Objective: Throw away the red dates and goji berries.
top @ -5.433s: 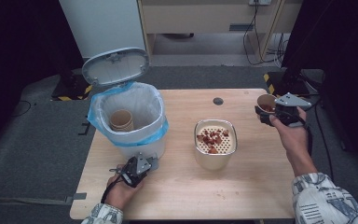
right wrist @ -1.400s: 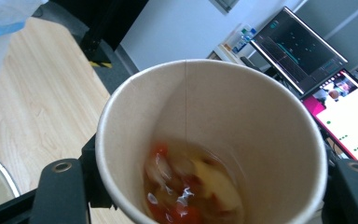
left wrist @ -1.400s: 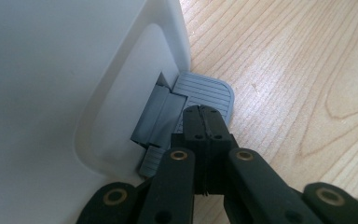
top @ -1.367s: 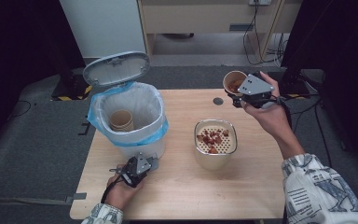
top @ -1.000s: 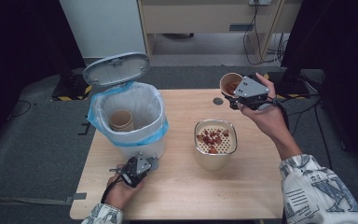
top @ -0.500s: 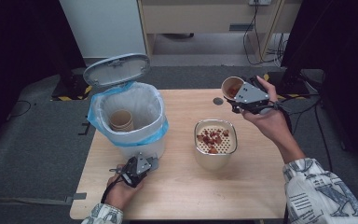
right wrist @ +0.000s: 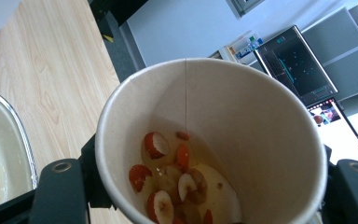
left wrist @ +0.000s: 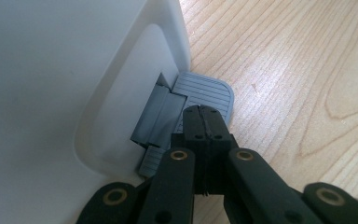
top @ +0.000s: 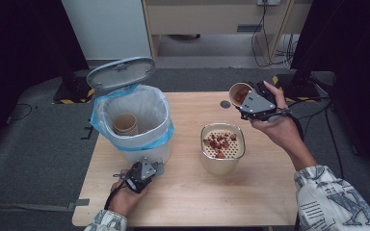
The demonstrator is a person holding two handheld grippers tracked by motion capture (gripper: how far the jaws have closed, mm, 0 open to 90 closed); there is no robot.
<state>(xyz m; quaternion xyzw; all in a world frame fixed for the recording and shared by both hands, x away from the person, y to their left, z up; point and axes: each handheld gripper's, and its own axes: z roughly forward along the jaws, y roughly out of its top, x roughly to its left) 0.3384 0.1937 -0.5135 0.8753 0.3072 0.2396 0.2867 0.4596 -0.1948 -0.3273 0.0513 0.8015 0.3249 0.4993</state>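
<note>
Now the right gripper [top: 248, 100], fingers pinching the paper cup [top: 240, 93] of leftovers, has tipped it toward the strainer bowl [top: 222, 147]; pouring looks imminent. Left gripper [left wrist: 204, 125], fingers pressed together, holds the bin pedal [left wrist: 205, 95] down.

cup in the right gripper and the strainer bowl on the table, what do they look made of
The cup looks like kraft paper, matte tan, with a straight glued seam running down its inner wall. The strainer bowl looks like metal: a bright reflective rim and a perforated insert; its cream outer wall could be enamel or paint, hard to tell.
</note>
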